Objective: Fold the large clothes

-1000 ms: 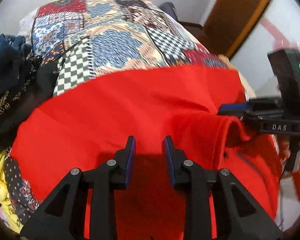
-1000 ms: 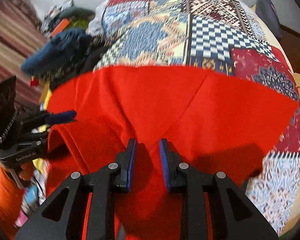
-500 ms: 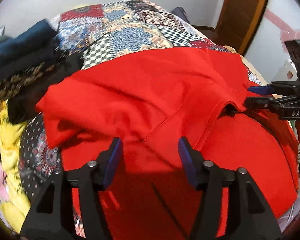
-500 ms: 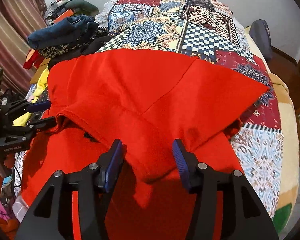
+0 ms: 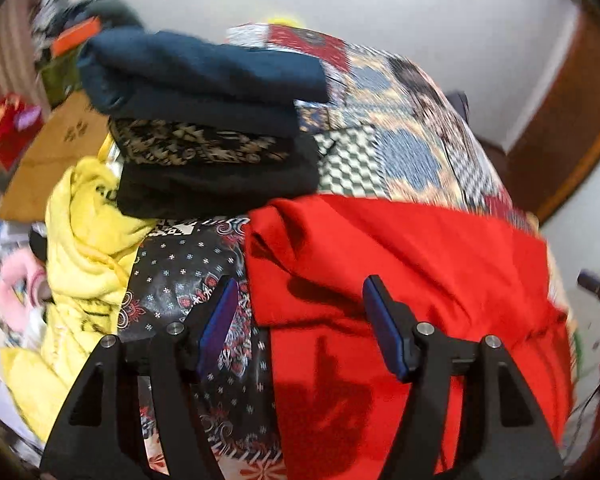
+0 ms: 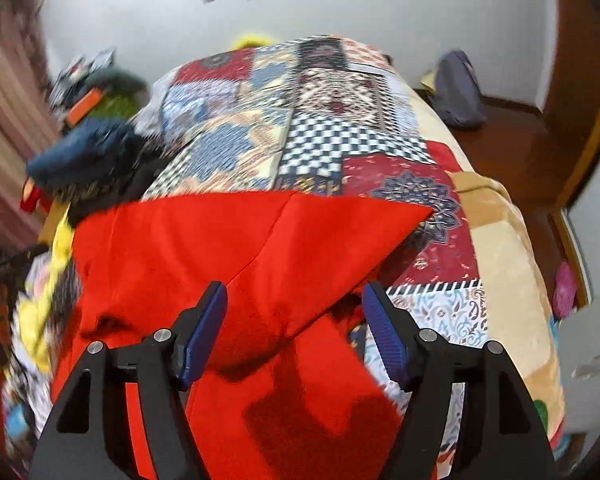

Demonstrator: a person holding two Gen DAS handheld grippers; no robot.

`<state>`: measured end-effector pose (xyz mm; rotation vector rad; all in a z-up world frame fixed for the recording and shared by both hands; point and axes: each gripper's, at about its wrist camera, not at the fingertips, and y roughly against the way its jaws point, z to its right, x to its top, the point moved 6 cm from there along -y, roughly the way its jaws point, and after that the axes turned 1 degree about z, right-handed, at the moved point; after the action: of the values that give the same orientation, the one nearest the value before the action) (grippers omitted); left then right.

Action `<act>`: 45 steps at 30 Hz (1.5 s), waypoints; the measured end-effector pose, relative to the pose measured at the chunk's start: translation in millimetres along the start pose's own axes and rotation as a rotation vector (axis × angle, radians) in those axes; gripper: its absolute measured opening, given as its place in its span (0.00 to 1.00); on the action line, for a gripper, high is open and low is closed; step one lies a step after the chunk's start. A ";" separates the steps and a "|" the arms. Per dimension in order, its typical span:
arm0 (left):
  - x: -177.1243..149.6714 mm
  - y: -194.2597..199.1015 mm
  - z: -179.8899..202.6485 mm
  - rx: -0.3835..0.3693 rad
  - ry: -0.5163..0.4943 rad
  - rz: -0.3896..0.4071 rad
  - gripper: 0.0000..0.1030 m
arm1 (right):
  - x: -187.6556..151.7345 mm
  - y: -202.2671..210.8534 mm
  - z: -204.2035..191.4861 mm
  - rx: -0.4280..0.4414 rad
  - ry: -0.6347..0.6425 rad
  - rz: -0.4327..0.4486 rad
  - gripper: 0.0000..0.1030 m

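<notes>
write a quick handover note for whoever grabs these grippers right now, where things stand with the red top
Left gripper: open, empty, above the left edge of the red garment.
Right gripper: open, empty, over the garment's folded flap.
The garment lies on the patchwork bedspread, upper part folded over toward the near side. A stack of folded clothes sits to its left.
Done: first fold.
Left: likely further folds, then onto the stack.

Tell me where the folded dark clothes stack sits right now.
In the left wrist view the folded dark clothes stack sits upper left on the patchwork bedspread, above the yellow garment and left of the red garment.
</notes>
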<state>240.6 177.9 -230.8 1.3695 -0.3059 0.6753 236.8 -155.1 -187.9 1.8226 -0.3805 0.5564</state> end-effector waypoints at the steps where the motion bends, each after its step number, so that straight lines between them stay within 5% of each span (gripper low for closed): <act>1: 2.4 -2.9 -4.9 -0.014 0.028 -0.005 0.62 | 1.4 -3.2 4.9 0.001 -0.028 -0.007 0.66; 6: 1.8 -43.9 -25.2 -0.101 0.217 -0.067 0.62 | 2.9 -39.7 36.3 0.023 -0.188 -0.082 0.66; 15: -16.2 -113.4 -24.9 -0.168 0.340 -0.171 0.62 | -6.0 -105.7 58.2 0.129 -0.359 -0.222 0.66; 20: -24.3 -127.9 -13.7 -0.150 0.289 -0.184 0.56 | -0.7 -121.5 44.4 0.176 -0.327 -0.226 0.65; 23: -19.2 -121.6 -11.1 -0.135 0.268 -0.152 0.35 | 0.7 -126.3 44.2 0.172 -0.311 -0.211 0.47; 25: -14.3 -115.9 -9.7 -0.124 0.265 -0.114 0.21 | 2.1 -124.8 49.2 0.172 -0.333 -0.202 0.23; 27: -9.0 -106.6 -4.2 -0.114 0.250 -0.078 0.14 | 5.0 -117.5 53.7 0.203 -0.368 -0.182 0.18; 31: 2.5 -83.8 13.3 -0.077 0.180 -0.021 0.12 | 17.9 -93.2 45.8 0.166 -0.296 -0.098 0.13; 40: 58.8 -29.0 79.8 -0.136 0.007 0.099 0.12 | 65.1 -36.4 38.7 0.126 -0.192 0.067 0.12; 45: 94.1 -32.2 116.4 -0.129 -0.088 0.149 0.12 | 97.3 -24.3 56.2 0.087 -0.206 0.140 0.11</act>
<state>354.1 88.9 -179.3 1.2636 -0.5172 0.7065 341.1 -199.3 -168.1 1.9543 -0.6358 0.4882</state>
